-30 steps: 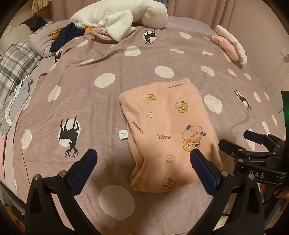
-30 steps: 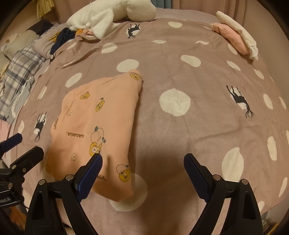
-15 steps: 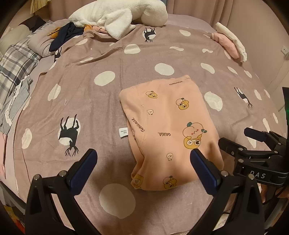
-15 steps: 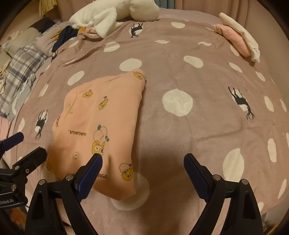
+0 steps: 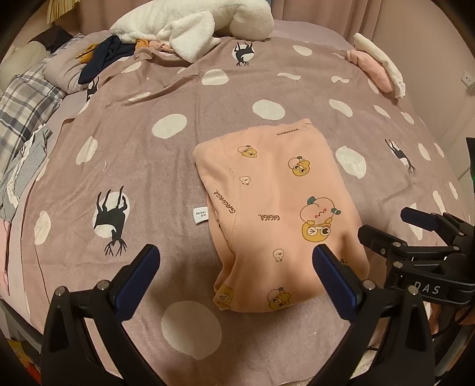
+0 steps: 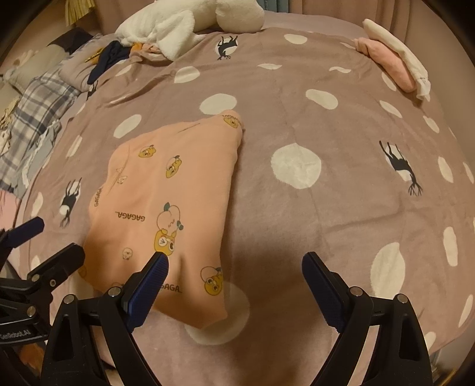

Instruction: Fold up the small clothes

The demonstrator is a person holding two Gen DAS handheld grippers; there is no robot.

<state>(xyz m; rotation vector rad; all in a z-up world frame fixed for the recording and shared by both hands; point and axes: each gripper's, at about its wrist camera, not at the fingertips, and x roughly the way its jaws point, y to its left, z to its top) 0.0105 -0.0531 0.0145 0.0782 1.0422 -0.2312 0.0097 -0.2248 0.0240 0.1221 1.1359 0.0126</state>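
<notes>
Left tool [image 5: 234,267], seen from the left wrist, is spread wide and holds nothing, poised above the near edge of a folded peach garment [image 5: 279,213] lying flat on the spotted blanket [image 5: 142,166] of the bed, a white size label [image 5: 199,214] sticking out at the garment's left side and the right tool [image 5: 383,225] visible at far right. Right tool [image 6: 234,264], seen from the right wrist, is likewise spread and empty, its left fingertip [image 6: 157,264] over the garment's [image 6: 166,207] near right part, with white plush bedding [image 6: 190,23] and a pink-and-white folded stack [image 6: 392,62] at the far side.
</notes>
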